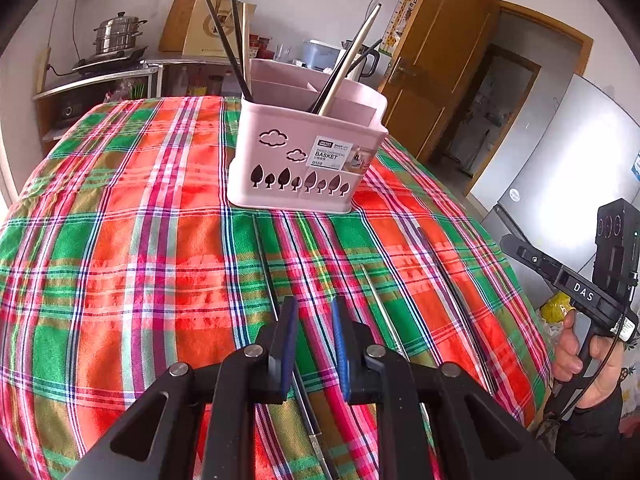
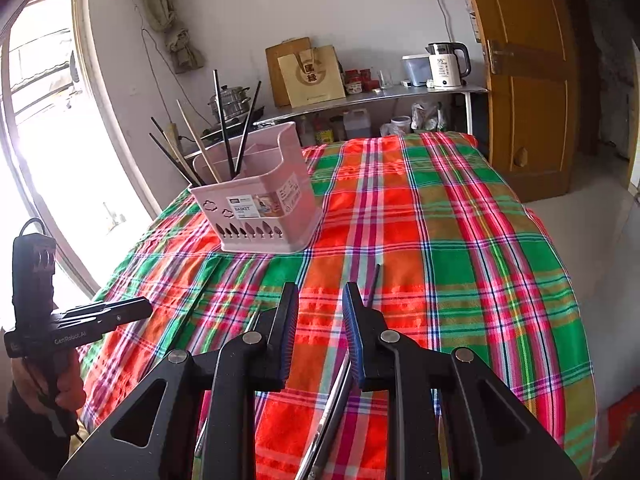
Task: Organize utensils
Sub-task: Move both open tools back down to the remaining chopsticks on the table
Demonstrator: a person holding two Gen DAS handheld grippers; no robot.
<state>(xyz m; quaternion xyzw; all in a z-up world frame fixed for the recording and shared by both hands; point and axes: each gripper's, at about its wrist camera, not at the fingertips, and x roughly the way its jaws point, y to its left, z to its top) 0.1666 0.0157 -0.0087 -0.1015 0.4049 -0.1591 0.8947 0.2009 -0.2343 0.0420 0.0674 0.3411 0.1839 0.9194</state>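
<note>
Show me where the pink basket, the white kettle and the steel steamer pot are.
pink basket (image 1: 280, 152): left wrist view, front wall.
white kettle (image 2: 442, 66): right wrist view, body.
steel steamer pot (image 1: 118, 34): left wrist view, side.

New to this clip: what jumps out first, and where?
The bright red-green-orange plaid tablecloth fills both views. On it, toward the far side, stands a pale pink plastic utensil basket with cloud and tree cutouts, dark and light chopsticks sticking up from it. Nearer, loose thin chopsticks lie flat on the cloth, just ahead of both grippers.
</note>
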